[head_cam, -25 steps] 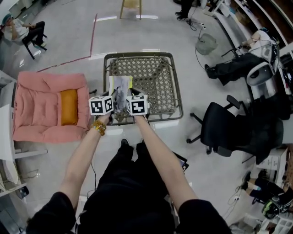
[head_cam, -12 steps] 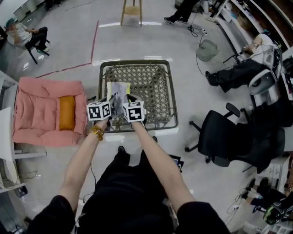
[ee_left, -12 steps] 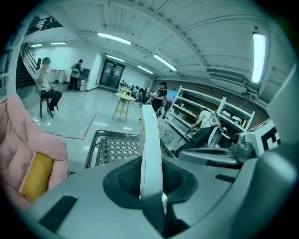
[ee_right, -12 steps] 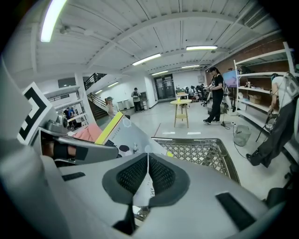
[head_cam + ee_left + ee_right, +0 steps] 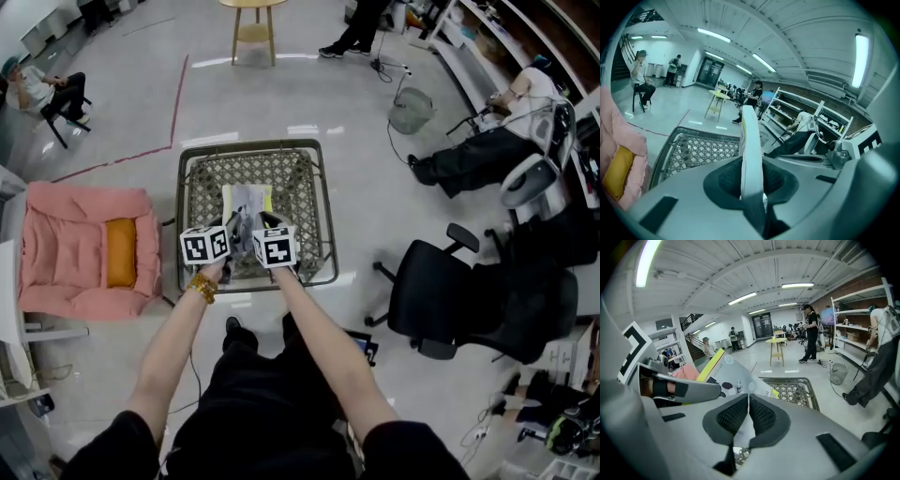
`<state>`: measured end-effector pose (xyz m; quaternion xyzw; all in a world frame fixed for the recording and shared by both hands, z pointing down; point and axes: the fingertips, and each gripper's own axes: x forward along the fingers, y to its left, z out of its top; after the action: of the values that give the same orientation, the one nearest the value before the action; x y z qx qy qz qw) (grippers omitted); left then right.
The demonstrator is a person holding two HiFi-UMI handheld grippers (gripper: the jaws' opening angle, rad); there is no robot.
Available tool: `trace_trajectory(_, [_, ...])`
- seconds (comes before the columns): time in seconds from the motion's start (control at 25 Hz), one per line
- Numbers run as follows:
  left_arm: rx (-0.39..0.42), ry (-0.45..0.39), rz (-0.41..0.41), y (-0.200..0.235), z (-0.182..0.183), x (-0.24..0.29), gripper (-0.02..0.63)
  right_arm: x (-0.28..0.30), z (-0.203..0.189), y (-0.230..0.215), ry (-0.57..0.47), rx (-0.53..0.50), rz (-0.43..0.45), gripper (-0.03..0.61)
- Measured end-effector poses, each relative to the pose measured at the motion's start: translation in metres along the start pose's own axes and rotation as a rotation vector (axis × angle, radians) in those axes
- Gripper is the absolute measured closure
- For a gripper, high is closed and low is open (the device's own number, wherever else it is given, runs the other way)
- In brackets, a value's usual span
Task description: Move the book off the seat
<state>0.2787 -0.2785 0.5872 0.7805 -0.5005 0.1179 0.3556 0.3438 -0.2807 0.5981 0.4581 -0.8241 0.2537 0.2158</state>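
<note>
Centrally, the book (image 5: pixel 246 208) is held raised and tilted over the near half of the woven seat (image 5: pixel 305 183). The left gripper (image 5: pixel 752 182) has its jaws clamped on the book's edge, and the right gripper (image 5: pixel 748 416) has its jaws clamped on a page. A pink armchair (image 5: pixel 70 248) stands left and a black office chair (image 5: pixel 441 300) right.

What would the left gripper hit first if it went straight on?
Probably the woven seat, ahead and below the left gripper, which grips the book; depth is unclear.
</note>
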Motion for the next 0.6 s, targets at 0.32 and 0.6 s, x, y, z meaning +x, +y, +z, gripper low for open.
trace_trajectory(0.32, [-0.044, 0.035, -0.063, -0.055, -0.013, 0.079, 0.545, -0.015, -0.02, -0.095, 0.035, 0.022, -0.061, 0.563])
trace_trajectory(0.6, [-0.101, 0.062, -0.117, -0.067, -0.023, 0.132, 0.545, -0.012, -0.026, -0.138, 0.059, 0.028, -0.096, 0.563])
